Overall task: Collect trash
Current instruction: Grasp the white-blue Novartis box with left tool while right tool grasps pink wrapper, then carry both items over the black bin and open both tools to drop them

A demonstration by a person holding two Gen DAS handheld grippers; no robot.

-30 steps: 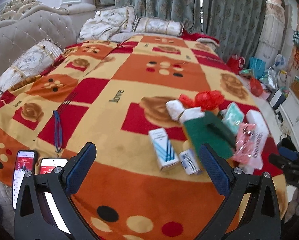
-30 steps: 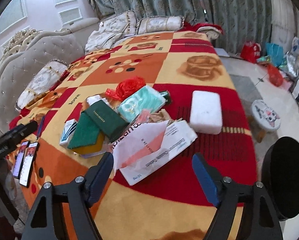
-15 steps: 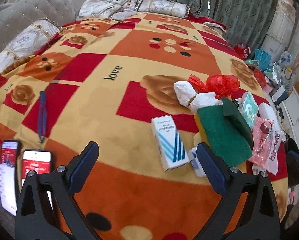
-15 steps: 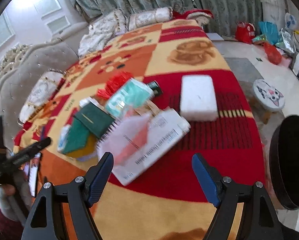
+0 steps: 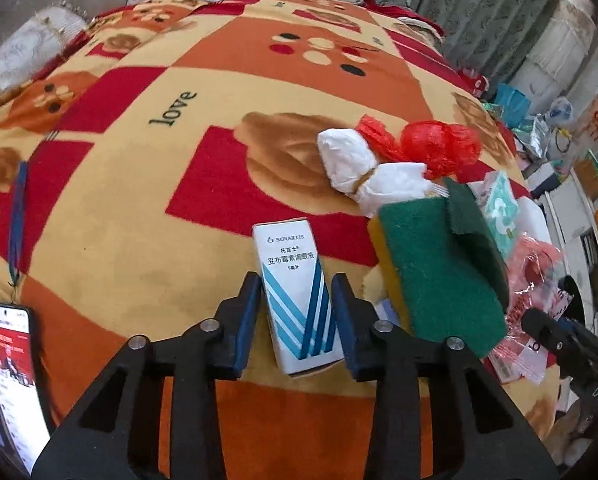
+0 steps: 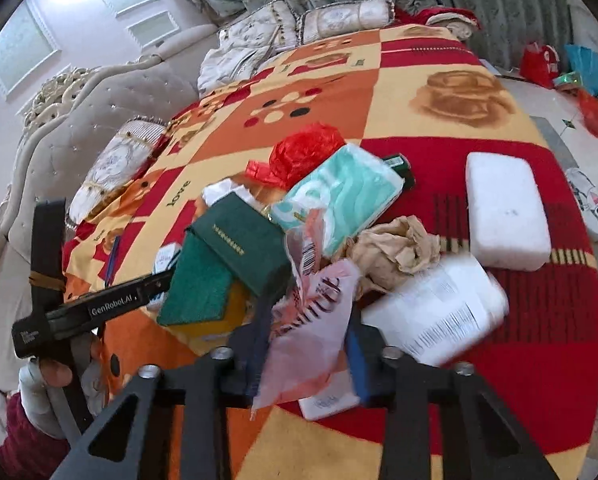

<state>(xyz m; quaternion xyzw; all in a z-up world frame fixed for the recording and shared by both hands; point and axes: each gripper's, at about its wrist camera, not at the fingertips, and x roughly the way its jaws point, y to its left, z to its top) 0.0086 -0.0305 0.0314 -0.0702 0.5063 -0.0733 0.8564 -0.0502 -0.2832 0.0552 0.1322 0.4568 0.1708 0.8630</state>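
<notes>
My left gripper (image 5: 297, 300) has its jaws closed against both sides of a white and blue medicine box (image 5: 297, 292) that lies on the patterned blanket (image 5: 139, 160). My right gripper (image 6: 307, 332) is shut on a pink and white plastic wrapper (image 6: 311, 336) at the near edge of the trash pile. A white paper packet (image 6: 439, 316) lies right of it. The pile also holds a green scouring sponge (image 5: 435, 272), a dark green box (image 6: 239, 244), a teal tissue pack (image 6: 343, 196), crumpled brown paper (image 6: 395, 248), a red plastic bag (image 5: 431, 148) and a tied white bag (image 5: 363, 168).
A white foam block (image 6: 503, 208) lies on the red patch at right. Two phones (image 5: 11, 360) and a blue lanyard (image 5: 17, 216) lie at the bed's left edge. Pillows (image 6: 339, 20) and a padded headboard (image 6: 99, 120) stand beyond. Bags clutter the floor (image 6: 571, 76) at right.
Both grippers moved forward and down onto the pile and closed from wide open. The left closed around the medicine box, the right on the pink wrapper.
</notes>
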